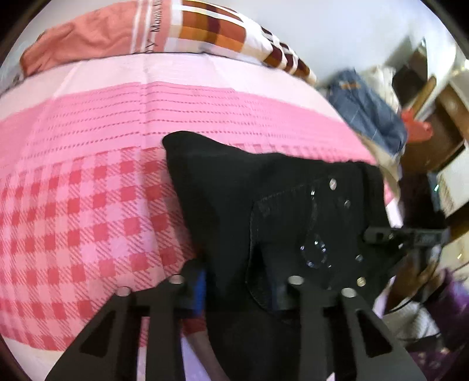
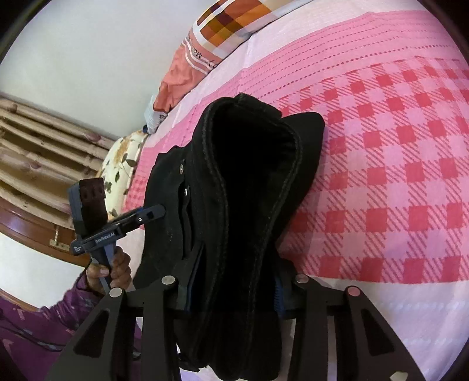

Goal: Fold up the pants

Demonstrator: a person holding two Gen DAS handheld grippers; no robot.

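The black pants (image 1: 263,205) are bunched and folded, with a studded back pocket (image 1: 316,234) facing up in the left wrist view. They rest partly on the pink checked bed (image 1: 88,219). My left gripper (image 1: 237,290) is shut on the pants' fabric at the near edge. In the right wrist view the pants (image 2: 243,205) show a thick folded waistband, and my right gripper (image 2: 234,296) is shut on that bundle. The left gripper (image 2: 146,214) also shows there, at the pants' left side, held by a hand.
A patterned pillow (image 1: 205,26) and an orange cloth (image 1: 82,38) lie at the head of the bed. Folded blue jeans (image 1: 366,111) and cluttered furniture (image 1: 433,117) stand right of the bed. A floral pillow (image 2: 123,164) and a wooden headboard (image 2: 35,222) show at left.
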